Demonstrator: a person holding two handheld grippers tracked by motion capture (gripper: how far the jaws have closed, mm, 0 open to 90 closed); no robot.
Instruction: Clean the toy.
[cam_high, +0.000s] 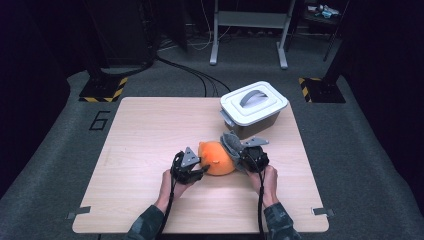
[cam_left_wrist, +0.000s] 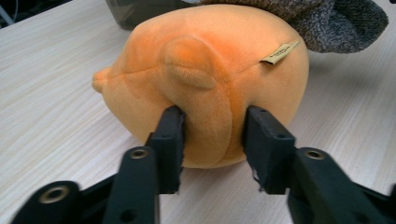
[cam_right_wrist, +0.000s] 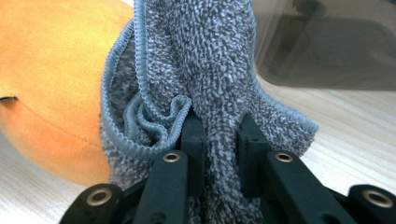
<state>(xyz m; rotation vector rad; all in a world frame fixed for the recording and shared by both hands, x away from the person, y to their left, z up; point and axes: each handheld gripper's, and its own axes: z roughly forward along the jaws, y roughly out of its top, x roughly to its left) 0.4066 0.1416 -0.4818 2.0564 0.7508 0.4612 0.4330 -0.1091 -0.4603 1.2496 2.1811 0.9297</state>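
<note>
Nearest the high camera, two sleeved forearms come in at six o'clock. The left gripper (cam_left_wrist: 212, 140) is pressed into a fold of the orange plush toy (cam_left_wrist: 205, 79), apparently to steady it on the table (cam_high: 150, 130). The right gripper (cam_right_wrist: 219, 149) is pinched on the grey cloth (cam_right_wrist: 205, 60), held against the toy's three-o'clock side, seemingly for wiping. A lidded container (cam_high: 254, 107) stands at one o'clock.
</note>
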